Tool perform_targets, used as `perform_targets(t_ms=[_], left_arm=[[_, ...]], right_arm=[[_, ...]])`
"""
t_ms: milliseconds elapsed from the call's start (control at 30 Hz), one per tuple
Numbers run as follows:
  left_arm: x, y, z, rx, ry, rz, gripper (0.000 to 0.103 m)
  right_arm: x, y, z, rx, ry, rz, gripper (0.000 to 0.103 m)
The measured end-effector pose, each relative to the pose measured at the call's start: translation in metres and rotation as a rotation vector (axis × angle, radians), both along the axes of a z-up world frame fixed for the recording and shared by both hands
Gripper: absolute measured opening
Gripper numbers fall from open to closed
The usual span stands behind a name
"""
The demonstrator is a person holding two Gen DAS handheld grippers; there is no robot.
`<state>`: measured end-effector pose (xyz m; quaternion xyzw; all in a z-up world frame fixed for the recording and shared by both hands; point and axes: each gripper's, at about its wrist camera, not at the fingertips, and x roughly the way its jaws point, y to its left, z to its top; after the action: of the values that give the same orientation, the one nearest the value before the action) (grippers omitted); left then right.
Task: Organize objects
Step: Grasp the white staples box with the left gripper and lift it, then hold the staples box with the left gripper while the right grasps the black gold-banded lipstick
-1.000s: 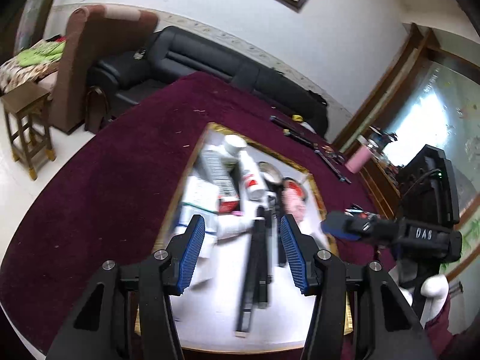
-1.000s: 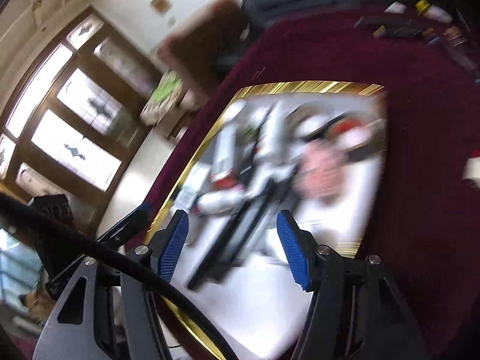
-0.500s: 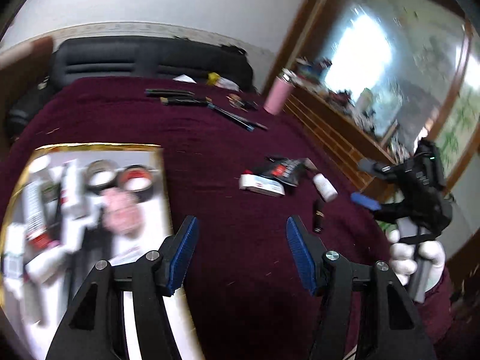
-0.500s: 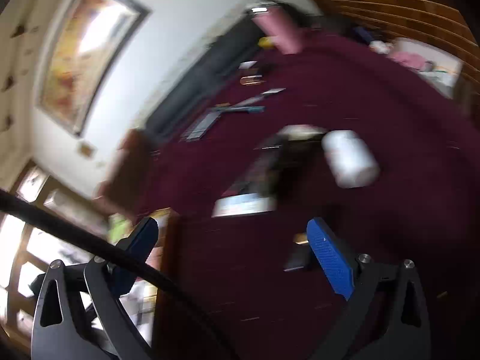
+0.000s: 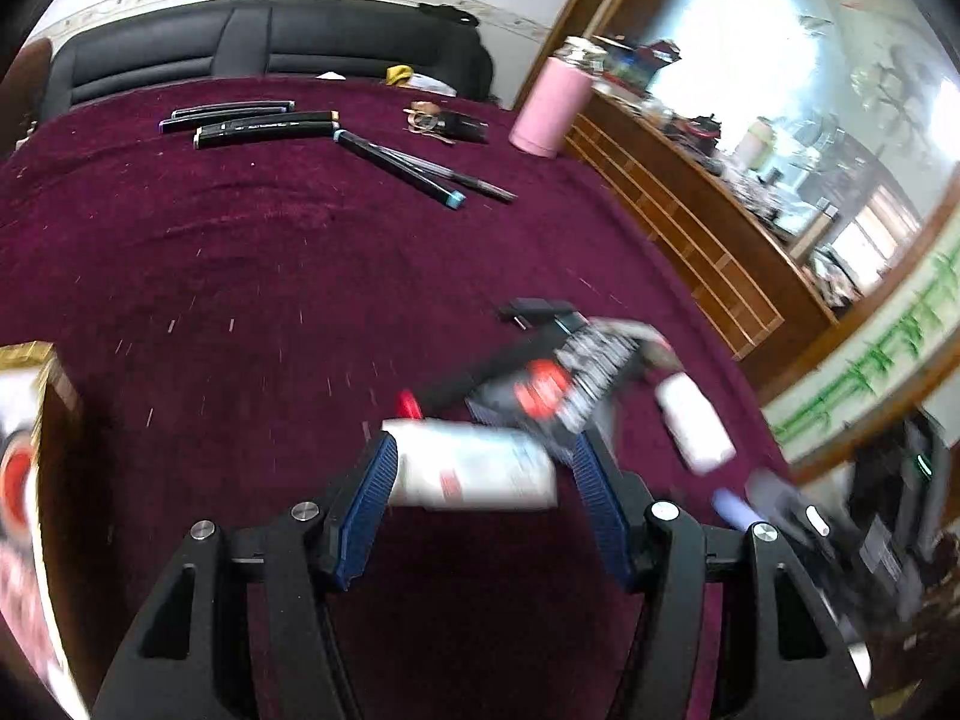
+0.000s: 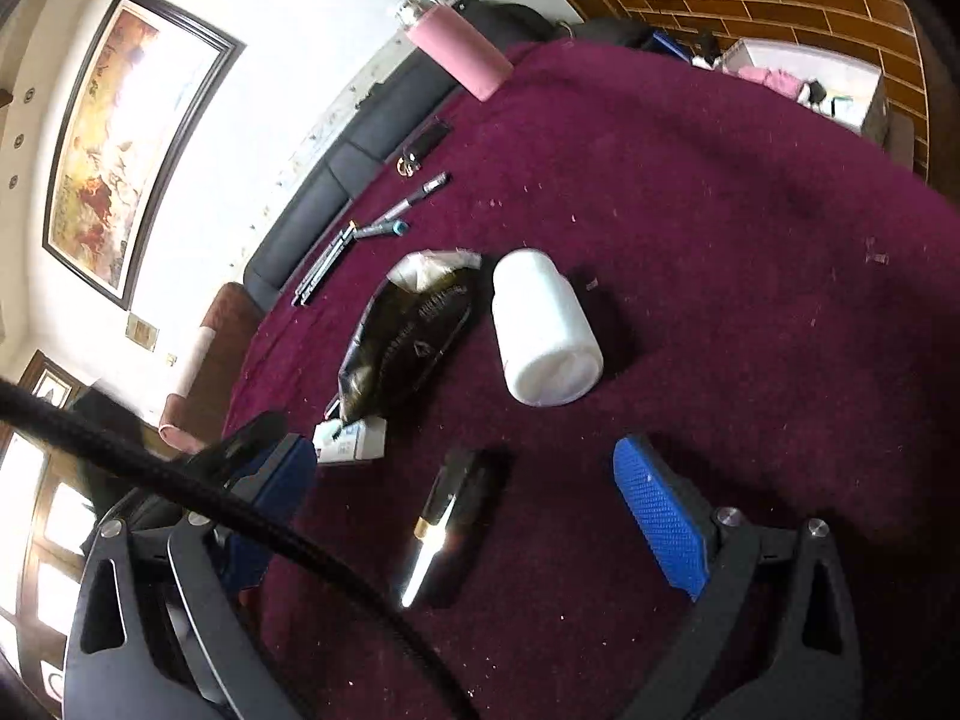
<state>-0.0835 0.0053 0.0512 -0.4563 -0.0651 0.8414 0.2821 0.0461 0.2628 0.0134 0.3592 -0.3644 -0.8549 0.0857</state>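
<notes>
My left gripper [image 5: 480, 474] is open, its blue pads on either side of a white box [image 5: 474, 468] that lies on the maroon tablecloth [image 5: 240, 276]. Behind the box lie a dark printed packet [image 5: 564, 378] and a white bottle [image 5: 693, 420] on its side. My right gripper [image 6: 474, 486] is open and wide, with a black lipstick tube [image 6: 456, 528] lying between its fingers. In the right wrist view the white bottle [image 6: 543, 330], the dark packet [image 6: 408, 342] and the white box [image 6: 351, 444] lie beyond it.
Black markers [image 5: 264, 123] and pens [image 5: 420, 171] lie at the table's far side with a pink flask [image 5: 552, 105]. A gold-rimmed tray [image 5: 24, 360] with items sits at the left edge. A black sofa [image 5: 270, 42] and wooden cabinet [image 5: 690, 222] stand beyond the table.
Both grippers swung away from the tray to the loose items on the cloth. The left closed in around the white box; the right came down over the lipstick tube.
</notes>
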Motion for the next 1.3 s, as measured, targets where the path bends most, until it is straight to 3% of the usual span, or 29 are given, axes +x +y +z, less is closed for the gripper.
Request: perform_targets(t_ms=[67,133,167,267,400,567,700,800,833,867,967,1033,1200,1300], left_arm=[[-0.02,0.007,-0.013,-0.016,-0.032,0.017,0.054],[-0.03,0.012,-0.026,0.039,-0.102,0.002,0.054],[-0.026,0.012,-0.026,0.062,-0.091,-0.008,0.055],[-0.006,0.021,-0.032,0.172,-0.239,-0.202,0.055],[0.036,0.031,-0.017,-0.007,-0.107,-0.298,0.055],[0.064,0.063,-0.016,-0.323,0.142,-0.341,0.055],[0.082,0.088,-0.015,-0.415,0.314,-0.497,0.055],[0.094,0.108,-0.023,-0.472,0.301,-0.627,0.055],[0.1,0.109,-0.024,-0.47,0.324,-0.632,0.055],[0.101,0.11,-0.026,-0.462,0.297,-0.64,0.053],[0.094,0.103,-0.028,-0.361,0.186,-0.593,0.027],[0.097,0.097,-0.028,-0.352,0.18,-0.556,0.025],[0.102,0.055,-0.019,-0.219,0.119,-0.391,0.025],[0.111,0.036,-0.012,-0.165,0.098,-0.303,0.025]], right_arm=[[-0.002,0.0,-0.003,-0.003,-0.008,0.013,0.101],[-0.001,0.0,-0.004,-0.005,-0.004,0.012,0.101],[0.0,0.001,-0.004,-0.005,-0.003,0.014,0.101],[-0.002,0.003,-0.005,-0.008,-0.002,0.015,0.101],[-0.002,0.004,-0.006,-0.01,-0.002,0.016,0.101],[-0.001,0.003,-0.005,-0.002,-0.001,0.017,0.1],[0.0,0.001,-0.004,0.007,-0.002,0.019,0.101],[0.0,0.001,-0.004,0.01,-0.001,0.019,0.101],[0.0,0.001,-0.004,0.011,-0.001,0.019,0.101],[0.0,0.001,-0.004,0.012,-0.001,0.019,0.101],[0.001,0.001,-0.004,0.018,0.002,0.023,0.101],[0.001,0.0,-0.004,0.024,0.003,0.024,0.102],[0.001,-0.002,-0.002,0.053,-0.005,0.028,0.101],[0.002,-0.006,0.001,0.103,-0.035,0.02,0.092]])
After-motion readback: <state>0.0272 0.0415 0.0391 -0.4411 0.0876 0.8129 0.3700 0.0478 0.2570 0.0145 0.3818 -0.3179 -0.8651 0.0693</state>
